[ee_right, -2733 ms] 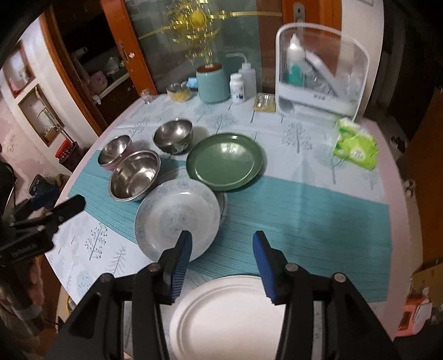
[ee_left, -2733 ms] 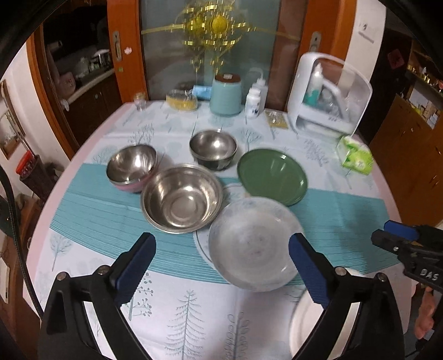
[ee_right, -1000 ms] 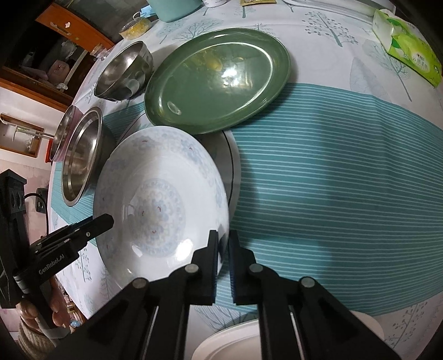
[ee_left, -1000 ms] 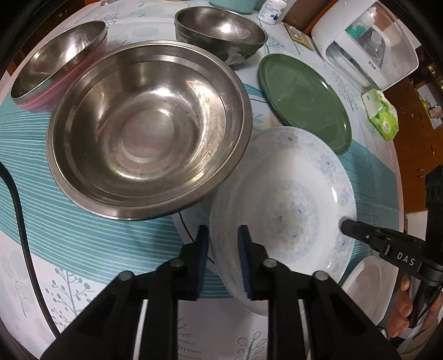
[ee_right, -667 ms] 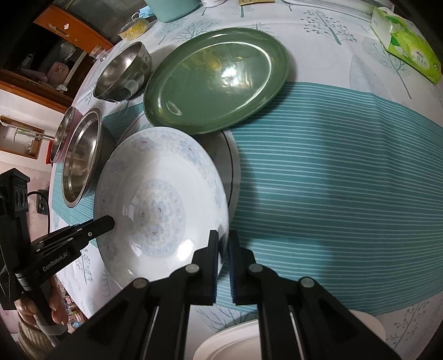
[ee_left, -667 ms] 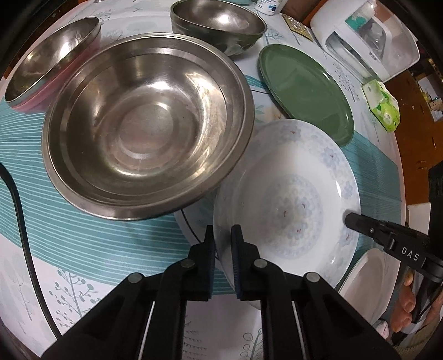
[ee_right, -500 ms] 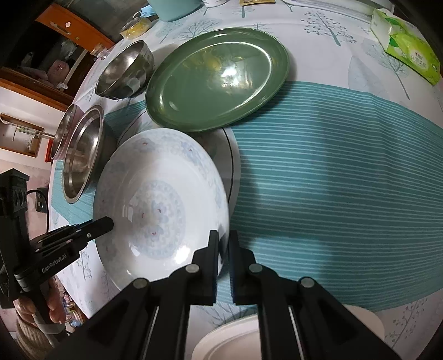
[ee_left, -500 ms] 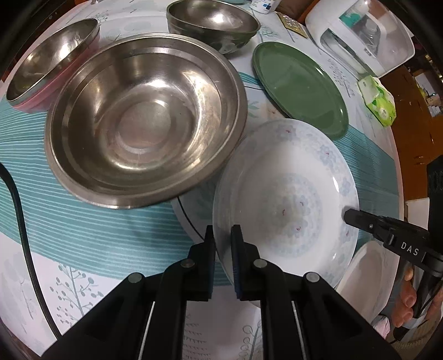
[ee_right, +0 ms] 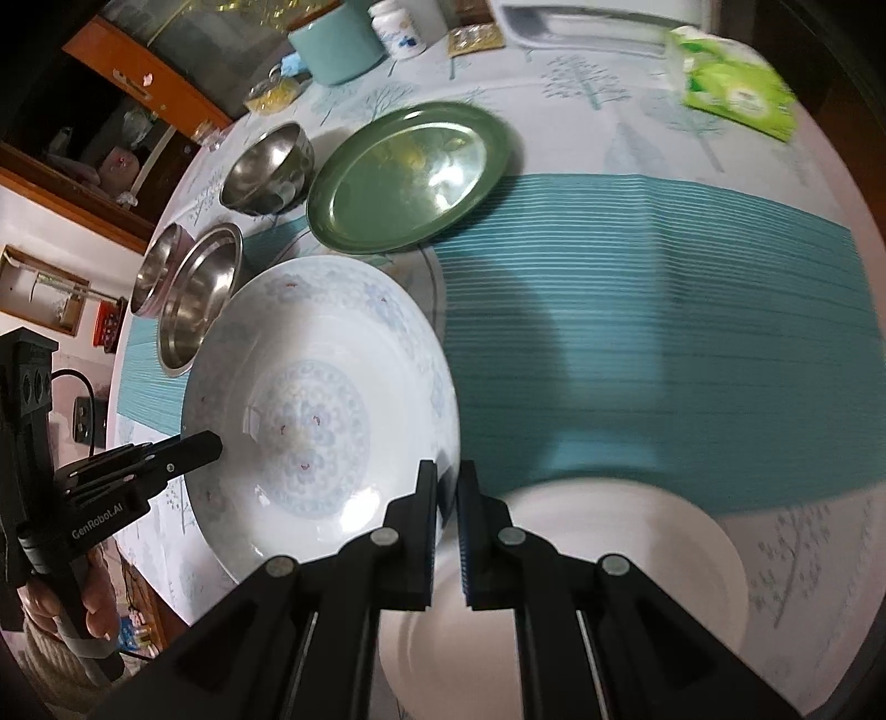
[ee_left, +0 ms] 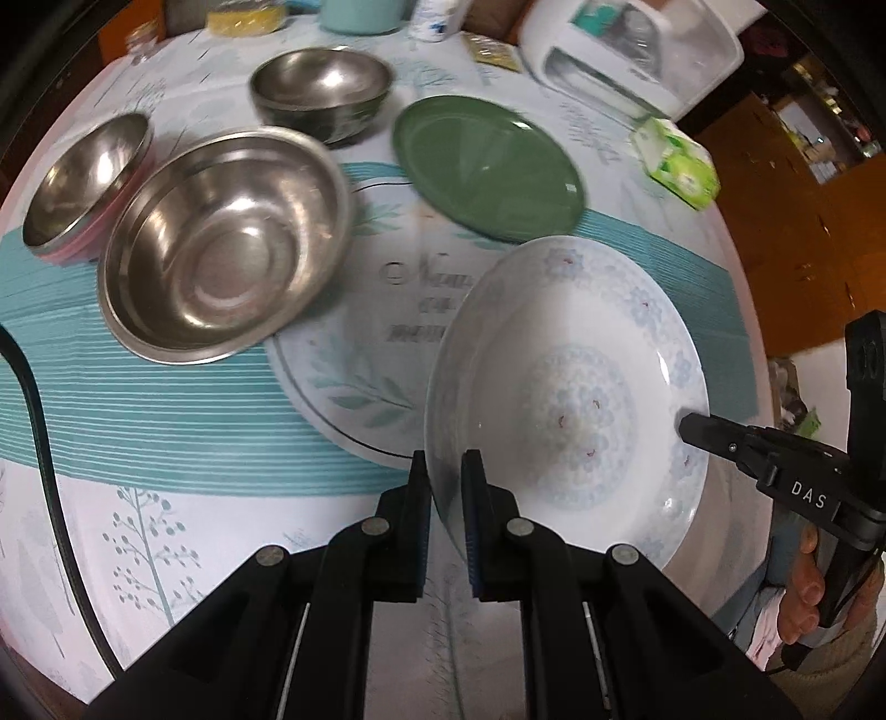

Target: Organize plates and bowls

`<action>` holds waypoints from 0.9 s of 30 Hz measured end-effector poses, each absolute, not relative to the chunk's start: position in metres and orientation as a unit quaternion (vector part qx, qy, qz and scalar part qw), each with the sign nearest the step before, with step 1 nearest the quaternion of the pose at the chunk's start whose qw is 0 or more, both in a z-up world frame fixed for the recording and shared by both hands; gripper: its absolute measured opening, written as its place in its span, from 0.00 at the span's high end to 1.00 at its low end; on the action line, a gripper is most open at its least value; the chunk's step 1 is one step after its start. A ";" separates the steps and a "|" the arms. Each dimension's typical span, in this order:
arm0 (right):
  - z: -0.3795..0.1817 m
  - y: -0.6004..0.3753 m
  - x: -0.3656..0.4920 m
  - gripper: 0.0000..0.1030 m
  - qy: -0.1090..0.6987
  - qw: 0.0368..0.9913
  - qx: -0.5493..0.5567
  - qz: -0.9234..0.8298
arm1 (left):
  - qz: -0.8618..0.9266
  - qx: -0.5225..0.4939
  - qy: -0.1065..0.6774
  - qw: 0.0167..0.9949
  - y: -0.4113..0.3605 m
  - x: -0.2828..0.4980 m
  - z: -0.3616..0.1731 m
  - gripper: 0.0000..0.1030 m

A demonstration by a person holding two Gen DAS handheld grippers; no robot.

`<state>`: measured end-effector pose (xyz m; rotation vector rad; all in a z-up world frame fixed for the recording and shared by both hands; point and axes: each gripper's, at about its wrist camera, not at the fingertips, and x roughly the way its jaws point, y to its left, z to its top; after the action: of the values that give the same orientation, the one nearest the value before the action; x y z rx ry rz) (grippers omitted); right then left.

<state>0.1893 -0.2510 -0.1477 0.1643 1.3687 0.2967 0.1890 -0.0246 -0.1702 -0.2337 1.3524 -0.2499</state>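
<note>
Both grippers hold a white floral-patterned deep plate (ee_left: 570, 399) by opposite rims, lifted off the table. My left gripper (ee_left: 444, 471) is shut on its near-left rim; my right gripper (ee_right: 447, 482) is shut on its right rim, and the plate fills the left of the right wrist view (ee_right: 315, 415). A plain white plate (ee_right: 609, 587) lies on the table under the right gripper. A green plate (ee_left: 487, 166) sits farther back. A large steel bowl (ee_left: 221, 249), a steel bowl with a pink outside (ee_left: 88, 183) and a dark steel bowl (ee_left: 321, 94) stand at left.
A round printed mat (ee_left: 376, 343) lies bare where the plate was. A teal striped runner (ee_right: 664, 310) crosses the table. A green tissue pack (ee_left: 681, 166), a white appliance (ee_left: 626, 50), a teal canister (ee_right: 338, 44) and bottles stand at the back.
Both grippers closed on the floral plate's rims, then lifted it off the mat and carried it to the right and toward the near edge, over the plain white plate.
</note>
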 end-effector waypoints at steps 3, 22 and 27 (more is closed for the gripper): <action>-0.137 -0.264 0.174 0.94 0.621 0.769 0.077 0.128 | -0.127 -0.101 0.615 0.772 -0.042 0.179 -0.156 0.92; -0.143 -0.373 0.090 0.93 0.624 0.771 0.057 0.114 | -0.146 -0.081 0.634 0.755 -0.155 0.096 -0.182 0.91; -0.161 -0.382 0.084 0.93 0.632 0.765 0.050 0.116 | -0.136 -0.080 0.647 0.746 -0.165 0.085 -0.200 0.90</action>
<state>0.0837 -0.3816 -0.1608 0.1079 1.3731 0.2519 0.0848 -0.1652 -0.2000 -0.1758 1.4163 -0.2981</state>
